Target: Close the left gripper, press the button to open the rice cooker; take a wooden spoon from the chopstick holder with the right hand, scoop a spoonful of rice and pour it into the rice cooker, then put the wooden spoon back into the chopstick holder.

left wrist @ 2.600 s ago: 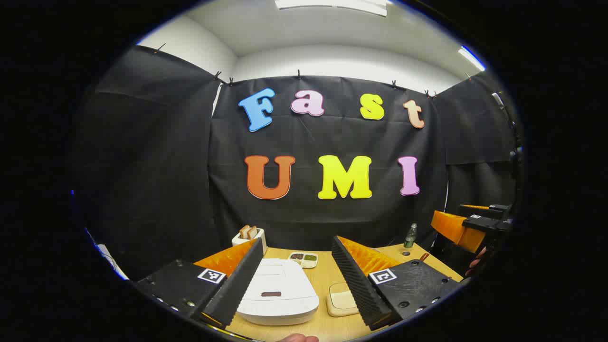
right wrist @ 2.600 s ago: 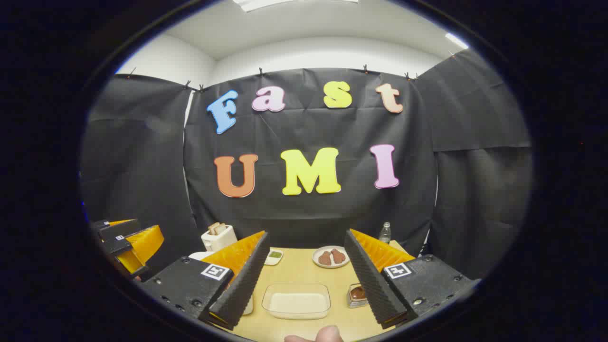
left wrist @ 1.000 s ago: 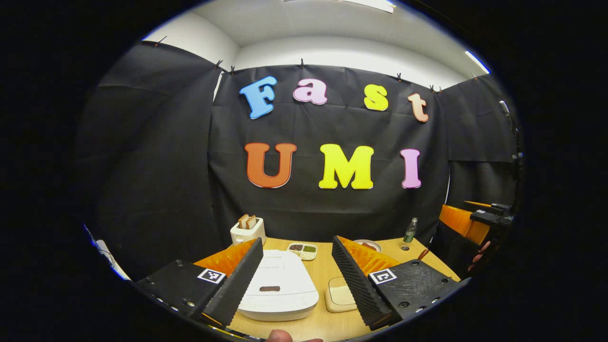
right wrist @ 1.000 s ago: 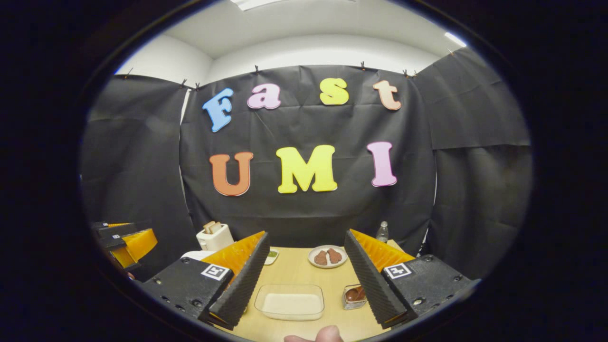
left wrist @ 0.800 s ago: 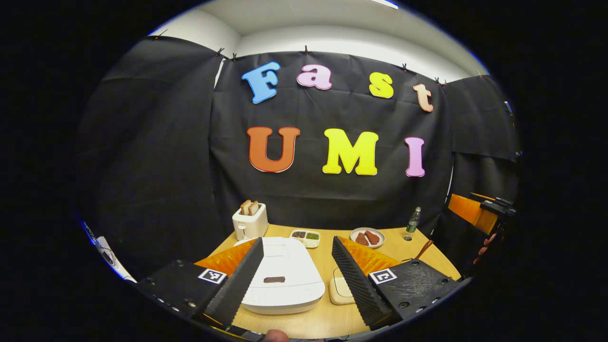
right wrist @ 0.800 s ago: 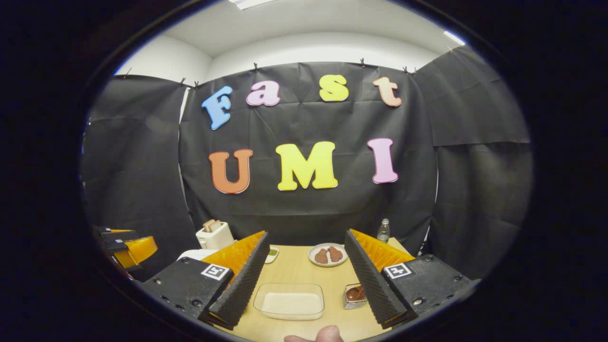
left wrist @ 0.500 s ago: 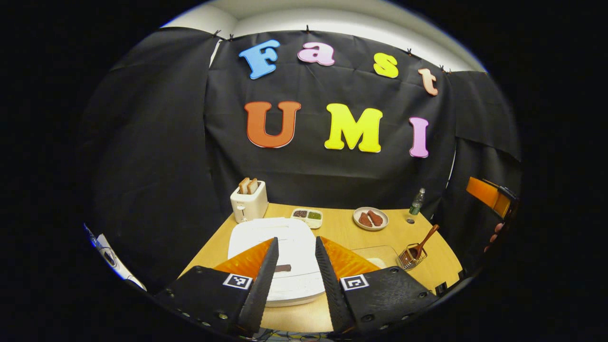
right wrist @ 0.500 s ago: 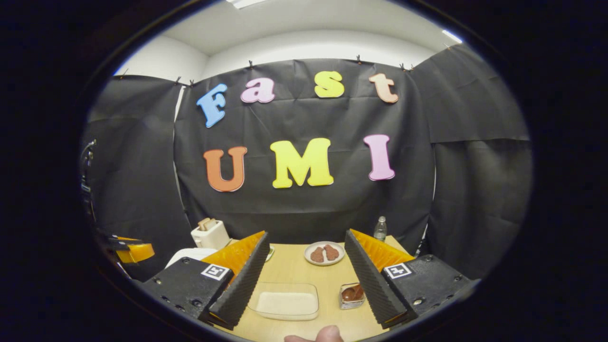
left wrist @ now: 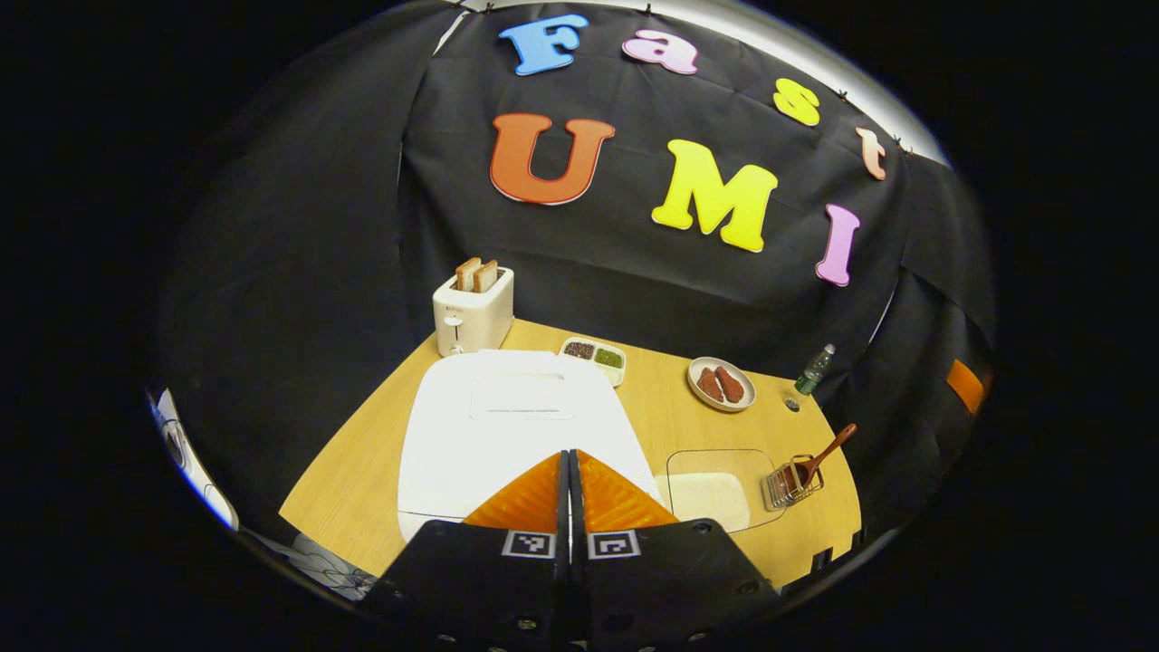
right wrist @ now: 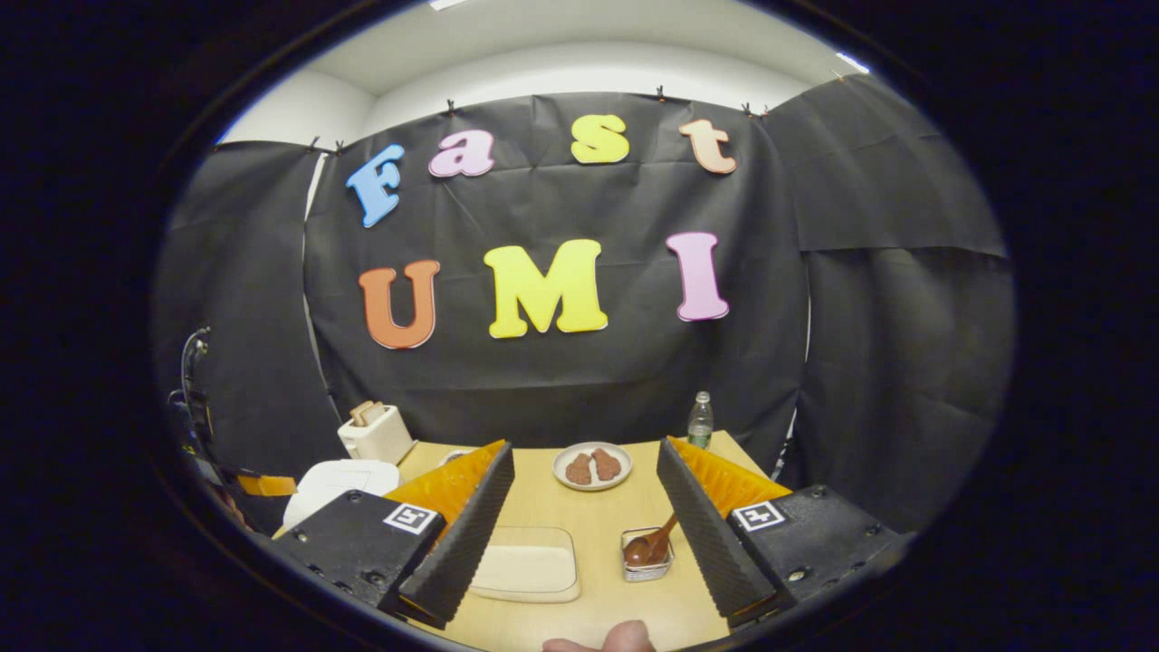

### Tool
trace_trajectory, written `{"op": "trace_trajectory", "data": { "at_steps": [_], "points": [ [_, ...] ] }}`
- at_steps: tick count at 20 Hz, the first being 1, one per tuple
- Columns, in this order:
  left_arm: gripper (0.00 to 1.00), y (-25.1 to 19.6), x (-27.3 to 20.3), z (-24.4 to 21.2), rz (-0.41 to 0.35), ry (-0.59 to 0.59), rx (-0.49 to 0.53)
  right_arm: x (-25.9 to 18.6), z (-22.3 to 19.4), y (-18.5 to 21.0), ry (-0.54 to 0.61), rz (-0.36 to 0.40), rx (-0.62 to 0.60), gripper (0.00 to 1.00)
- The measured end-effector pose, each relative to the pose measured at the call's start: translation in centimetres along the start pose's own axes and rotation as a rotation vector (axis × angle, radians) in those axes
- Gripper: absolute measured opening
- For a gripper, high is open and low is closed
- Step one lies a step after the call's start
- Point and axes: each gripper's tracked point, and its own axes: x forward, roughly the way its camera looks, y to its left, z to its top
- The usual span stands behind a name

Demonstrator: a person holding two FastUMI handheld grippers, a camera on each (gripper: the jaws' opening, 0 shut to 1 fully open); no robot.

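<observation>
In the left gripper view my left gripper (left wrist: 570,455) is shut with nothing in it, its tips over the front of the closed white rice cooker (left wrist: 507,421), hiding the button. To the right stand a clear container of rice (left wrist: 715,489) and a wire chopstick holder (left wrist: 786,483) with the wooden spoon (left wrist: 822,451) leaning in it. In the right gripper view my right gripper (right wrist: 584,448) is open and empty above the table's near side. The rice container (right wrist: 530,561) and the chopstick holder (right wrist: 646,554) with the spoon (right wrist: 659,539) lie below, between its fingers.
At the back of the wooden table (left wrist: 362,471) stand a toaster (left wrist: 473,312) with bread, a small divided dish (left wrist: 593,354), a plate of meat (left wrist: 720,385) and a bottle (left wrist: 812,369). The rice cooker (right wrist: 344,480) is at the left in the right gripper view.
My left gripper has gone from open to shut, risen and tilted down over the rice cooker's front. My right gripper stayed open and swung slightly right.
</observation>
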Motion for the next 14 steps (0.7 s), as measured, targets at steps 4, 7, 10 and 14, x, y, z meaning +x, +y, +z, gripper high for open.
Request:
{"op": "trace_trajectory", "data": {
  "at_steps": [4, 7, 10, 14],
  "points": [
    [0.0, 1.6, 3.1, -2.1, 0.022, 0.071, -0.059, 0.6, -1.0, -1.4, 0.033, -0.026, -0.024, 1.0],
    [0.0, 2.0, 3.9, -2.8, 0.035, 0.093, -0.071, 0.8, -1.3, -2.2, 0.046, -0.04, -0.045, 1.0],
    [0.0, 2.1, 4.4, -3.7, 0.037, 0.118, -0.074, 1.2, -1.7, -2.0, 0.06, -0.036, -0.052, 0.99],
    [0.0, 2.2, 4.6, -5.4, 0.034, 0.185, -0.077, 1.4, -1.8, -1.4, 0.061, -0.027, -0.055, 0.99]
  ]
}}
